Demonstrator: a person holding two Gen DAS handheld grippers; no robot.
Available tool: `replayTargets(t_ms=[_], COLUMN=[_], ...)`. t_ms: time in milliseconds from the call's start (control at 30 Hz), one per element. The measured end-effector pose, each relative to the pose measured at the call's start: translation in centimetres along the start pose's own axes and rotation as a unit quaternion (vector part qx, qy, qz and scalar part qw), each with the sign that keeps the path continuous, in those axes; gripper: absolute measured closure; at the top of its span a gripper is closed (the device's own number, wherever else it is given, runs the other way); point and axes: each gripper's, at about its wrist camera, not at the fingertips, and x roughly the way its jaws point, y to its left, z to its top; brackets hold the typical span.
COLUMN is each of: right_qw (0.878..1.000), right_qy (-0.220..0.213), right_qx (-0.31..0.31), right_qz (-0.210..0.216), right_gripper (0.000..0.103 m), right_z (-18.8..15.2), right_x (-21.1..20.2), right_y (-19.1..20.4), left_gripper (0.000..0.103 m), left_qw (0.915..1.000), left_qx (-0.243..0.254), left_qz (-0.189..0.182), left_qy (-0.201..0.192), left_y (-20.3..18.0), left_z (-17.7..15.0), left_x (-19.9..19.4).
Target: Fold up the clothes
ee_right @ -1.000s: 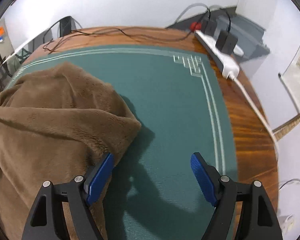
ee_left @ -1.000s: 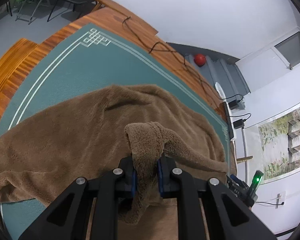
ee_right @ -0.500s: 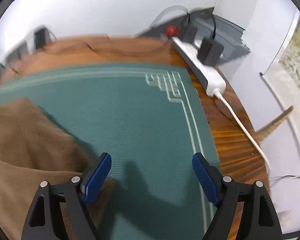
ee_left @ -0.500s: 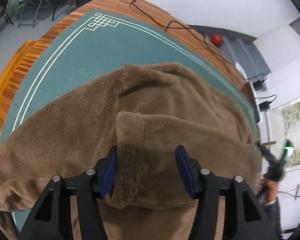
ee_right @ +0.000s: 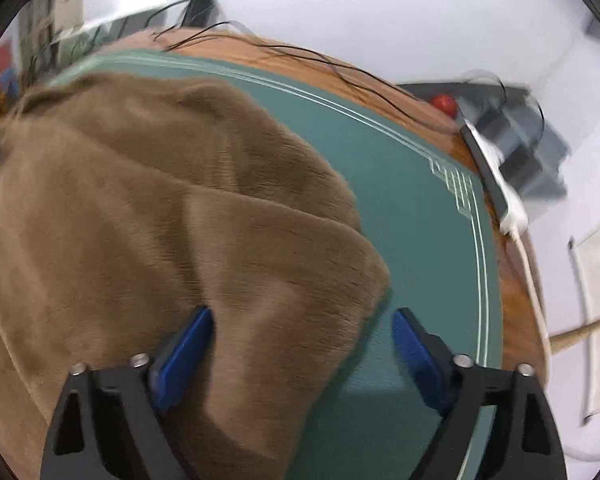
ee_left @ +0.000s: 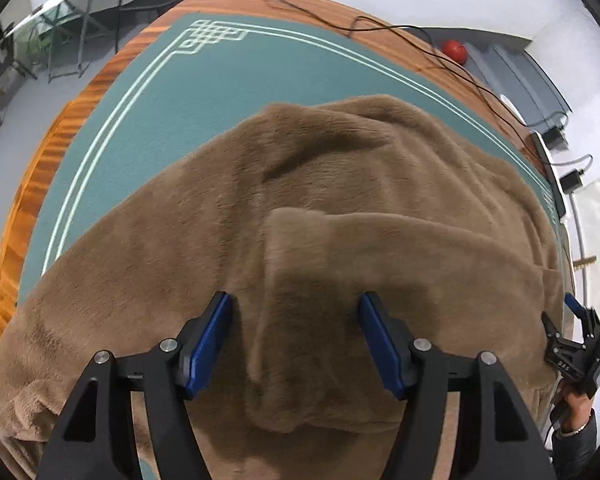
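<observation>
A brown fleece garment (ee_left: 340, 184) lies spread on the green mat (ee_left: 204, 92). A folded flap of it (ee_left: 380, 264) lies on top, just in front of my left gripper (ee_left: 296, 316), which is open and holds nothing. In the right wrist view the same garment (ee_right: 140, 208) fills the left half, with its folded right edge (ee_right: 340, 280) between the open jaws of my right gripper (ee_right: 302, 328). The right gripper also shows at the far right of the left wrist view (ee_left: 580, 340).
The mat lies on a wooden table (ee_left: 48, 152). Black cables (ee_left: 400, 36), a red ball (ee_left: 454, 50) and a white power strip (ee_right: 504, 200) lie along the far and right edges. Chairs (ee_left: 60, 40) stand beyond the table's left end.
My left gripper opened and let go of the fleece flap, which now lies flat on the garment. My right gripper, open throughout, swung left over the garment's right edge.
</observation>
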Motion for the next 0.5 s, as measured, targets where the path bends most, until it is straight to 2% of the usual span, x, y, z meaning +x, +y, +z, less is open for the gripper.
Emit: replayTargets(t_ms=[167,233,333,400,467,500], right_qw=[0.999,0.999,0.998,0.993,0.986,0.985], right_qy=[0.010,-0.005,-0.045,-0.061,-0.051,-0.043], right_qx=[0.000,-0.006,-0.002,-0.004,-0.006,-0.006], right_qz=[-0.031,-0.032,0.046,0.104,0.156,0.164], right_gripper=[0.002,0.002,0.002,0.002,0.002,0.002], right_z=[0.2,0.3,-0.2,-0.8,-1.3,-1.7], right_x=[-0.6,-2.2,-5.7,-7.5,-7.5,-7.1], right_y=[-0.1,1.0,3.1,4.9,6.5,7.0], left_gripper=[0.033,0.033,0.032,0.026,0.025,0.025], left_qw=[0.9997,0.9990,0.9965,0.9951,0.9945,0.9946], left_qx=[-0.011,-0.003,0.024,0.044,0.061,0.068], left_qz=[-0.008,-0.014,-0.036,-0.053,-0.061,-0.060], left_qy=[-0.021,-0.043,-0.071,-0.071,-0.060,-0.051], left_y=[0.9,0.6,-1.0,-2.3,-3.9,-4.8], left_z=[-0.8,-1.2,-1.9,-2.2,-2.2,-2.1], left_x=[-2.0,-3.5,-5.2,-5.1,-4.0,-3.2])
